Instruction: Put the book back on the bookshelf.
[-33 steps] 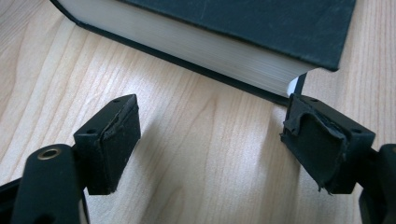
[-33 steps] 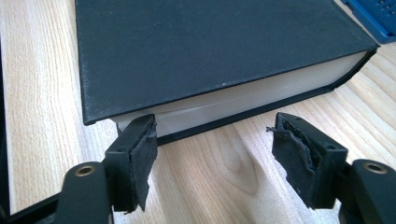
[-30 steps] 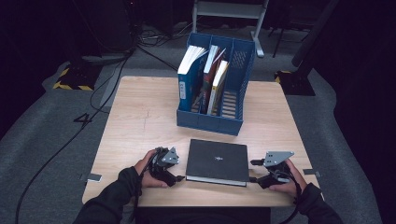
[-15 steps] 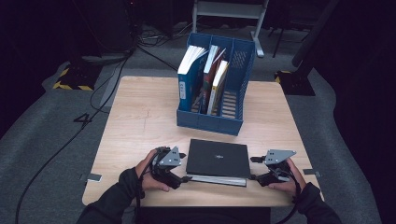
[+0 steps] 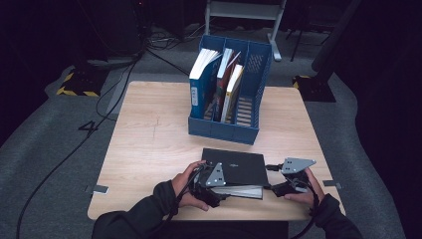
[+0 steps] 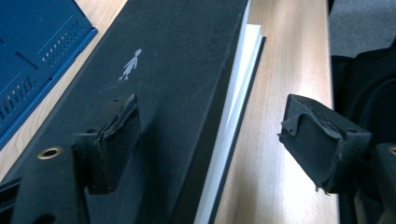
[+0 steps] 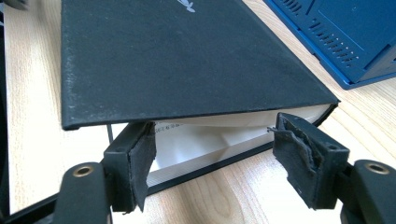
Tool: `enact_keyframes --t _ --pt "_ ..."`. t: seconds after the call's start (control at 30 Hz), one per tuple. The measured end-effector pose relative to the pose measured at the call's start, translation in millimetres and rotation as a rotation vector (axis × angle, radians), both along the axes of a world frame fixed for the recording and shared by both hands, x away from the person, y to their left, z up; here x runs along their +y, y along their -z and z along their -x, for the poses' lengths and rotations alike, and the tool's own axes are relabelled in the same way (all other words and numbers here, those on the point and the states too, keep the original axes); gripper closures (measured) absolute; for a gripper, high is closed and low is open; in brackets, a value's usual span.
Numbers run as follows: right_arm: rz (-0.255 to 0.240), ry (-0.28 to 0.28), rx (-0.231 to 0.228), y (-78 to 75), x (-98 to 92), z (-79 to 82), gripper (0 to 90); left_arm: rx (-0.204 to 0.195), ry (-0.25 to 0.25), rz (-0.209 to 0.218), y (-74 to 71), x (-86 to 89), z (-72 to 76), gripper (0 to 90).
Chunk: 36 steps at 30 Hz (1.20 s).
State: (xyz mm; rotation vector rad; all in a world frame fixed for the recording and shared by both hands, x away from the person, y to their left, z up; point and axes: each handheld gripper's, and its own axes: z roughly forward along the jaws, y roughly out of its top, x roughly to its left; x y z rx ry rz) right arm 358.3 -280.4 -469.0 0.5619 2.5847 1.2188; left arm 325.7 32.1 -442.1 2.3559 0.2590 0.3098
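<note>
A thick black hardcover book (image 5: 234,169) lies near the front edge of the pale wooden counter (image 5: 144,144), its top cover lifted. The left hand-held gripper (image 6: 210,140) gapes wide around its edge, apparently without pinching; the right hand-held gripper (image 7: 212,156) stands wide at the pages.

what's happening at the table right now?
A person at a wooden table works on a black hardcover book with two handheld grippers. The left gripper has its jaws open astride the book's near left corner, with the front cover tilted up off the white pages. The right gripper sits at the book's right edge, jaws open. A blue file rack holding books stands behind.
</note>
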Motion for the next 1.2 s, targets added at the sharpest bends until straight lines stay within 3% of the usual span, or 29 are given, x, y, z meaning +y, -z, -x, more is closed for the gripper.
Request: enact_keyframes --t 0.13,0.2,0.37,0.53,0.6,0.7,0.83,1.0,1.2 --pt "0.002 0.001 -0.006 -1.1 1.0 0.7 31.4 0.001 -0.013 0.000 3.1 -2.5 -4.0 20.3" --pt "0.000 0.000 -0.011 -2.0 2.0 0.6 31.6 -0.025 -0.035 -0.025 3.8 0.6 -6.7 20.8" --pt "0.010 -0.008 -0.023 -3.6 11.2 1.5 38.0 0.017 -0.082 0.000 4.2 17.2 -23.3 26.3" --pt "0.006 -0.016 -0.035 -6.0 20.8 2.0 43.8 0.002 -0.101 -0.016 0.1 31.3 -34.4 28.3" --pt "0.007 -0.017 -0.050 -7.4 23.6 2.7 44.7 -0.016 -0.119 -0.018 -1.4 37.9 -39.4 34.1" --pt "0.004 -0.009 -0.051 -9.2 26.3 2.6 44.5 0.015 -0.125 0.010 -2.3 43.7 -45.1 33.1" --pt "0.005 -0.002 -0.056 -9.0 28.8 3.2 44.6 -0.014 -0.052 -0.015 -7.6 33.9 -32.2 28.6" --pt "-0.016 0.006 -0.050 -9.2 27.7 3.2 45.2 -0.016 0.001 -0.005 -15.8 13.7 -15.0 24.7" --pt "-0.025 0.023 -0.030 -7.4 27.0 4.0 45.1 -0.032 -0.045 -0.058 -8.7 -20.3 -8.4 22.2"
